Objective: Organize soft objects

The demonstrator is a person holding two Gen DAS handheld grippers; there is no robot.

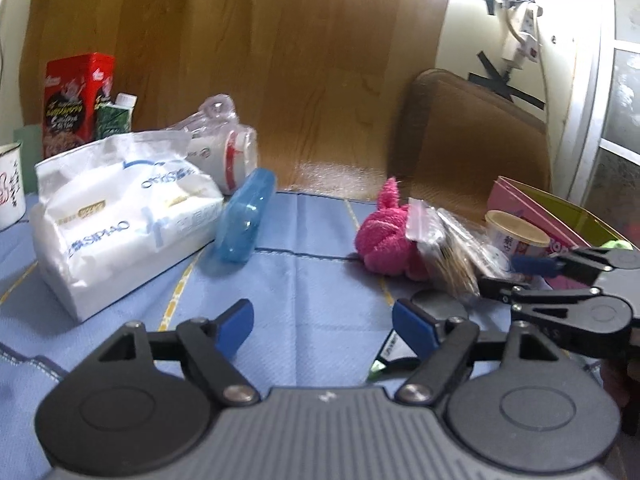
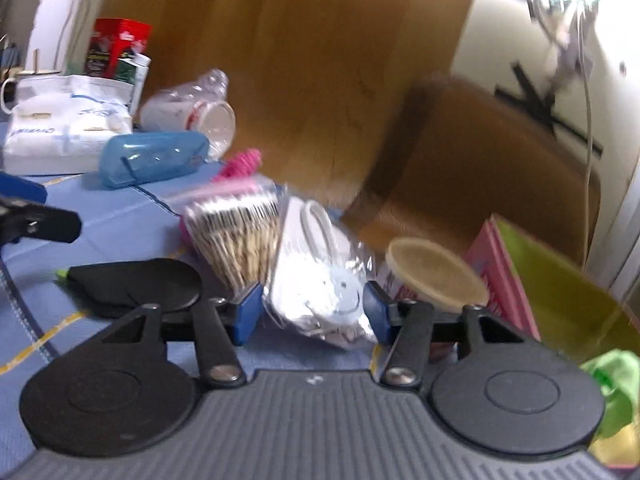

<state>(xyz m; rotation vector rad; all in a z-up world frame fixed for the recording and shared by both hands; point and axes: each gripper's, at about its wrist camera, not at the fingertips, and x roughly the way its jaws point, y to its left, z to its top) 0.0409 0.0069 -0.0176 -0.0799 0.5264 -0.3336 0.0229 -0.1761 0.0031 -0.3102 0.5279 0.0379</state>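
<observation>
The tissue pack (image 1: 120, 216) lies left of the case (image 1: 246, 216), the plush toy (image 1: 386, 240) right.

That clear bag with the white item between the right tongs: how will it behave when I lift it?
The clear bag looks crinkly and glossy, so it may slip between the right tongs, which straddle it. It probably sags, since the film is loose around the white contents. It leans against the cotton swab bag, which may shift as it goes.
</observation>
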